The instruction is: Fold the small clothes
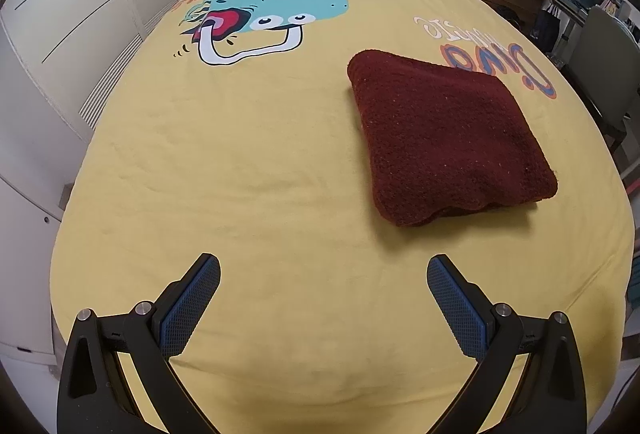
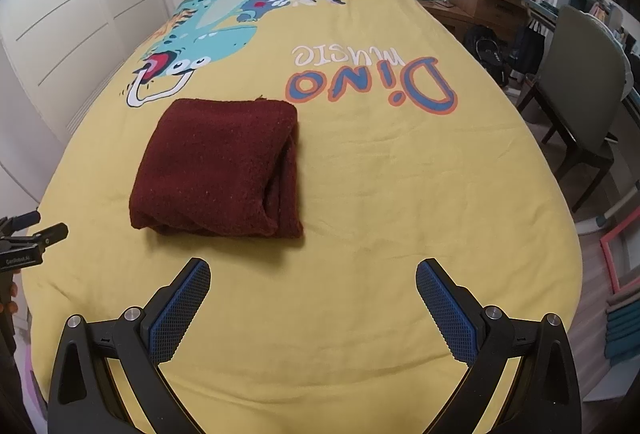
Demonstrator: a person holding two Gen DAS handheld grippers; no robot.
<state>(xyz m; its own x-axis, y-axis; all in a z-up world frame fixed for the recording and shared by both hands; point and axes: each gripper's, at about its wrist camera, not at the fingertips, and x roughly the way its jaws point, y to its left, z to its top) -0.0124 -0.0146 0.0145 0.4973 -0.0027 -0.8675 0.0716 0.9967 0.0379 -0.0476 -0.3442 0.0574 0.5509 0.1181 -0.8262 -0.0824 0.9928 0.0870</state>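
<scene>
Right wrist view: dark red cloth [image 2: 218, 166] already folded into a thick square, lying on the yellow bed [image 2: 380, 194], far left of the spread, empty right gripper [image 2: 313, 298]. Left gripper [image 1: 323, 294] likewise spread, empty, apart from cloth. Folding apparently finished; nothing visibly left.

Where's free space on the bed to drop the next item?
Bare yellow bedspread lies right of the folded maroon cloth, below the "Dino music" lettering; also the near strip between the cloth and the open right gripper. From the open left gripper, bare sheet runs left of the cloth. Only the cloth occupies anything.
</scene>
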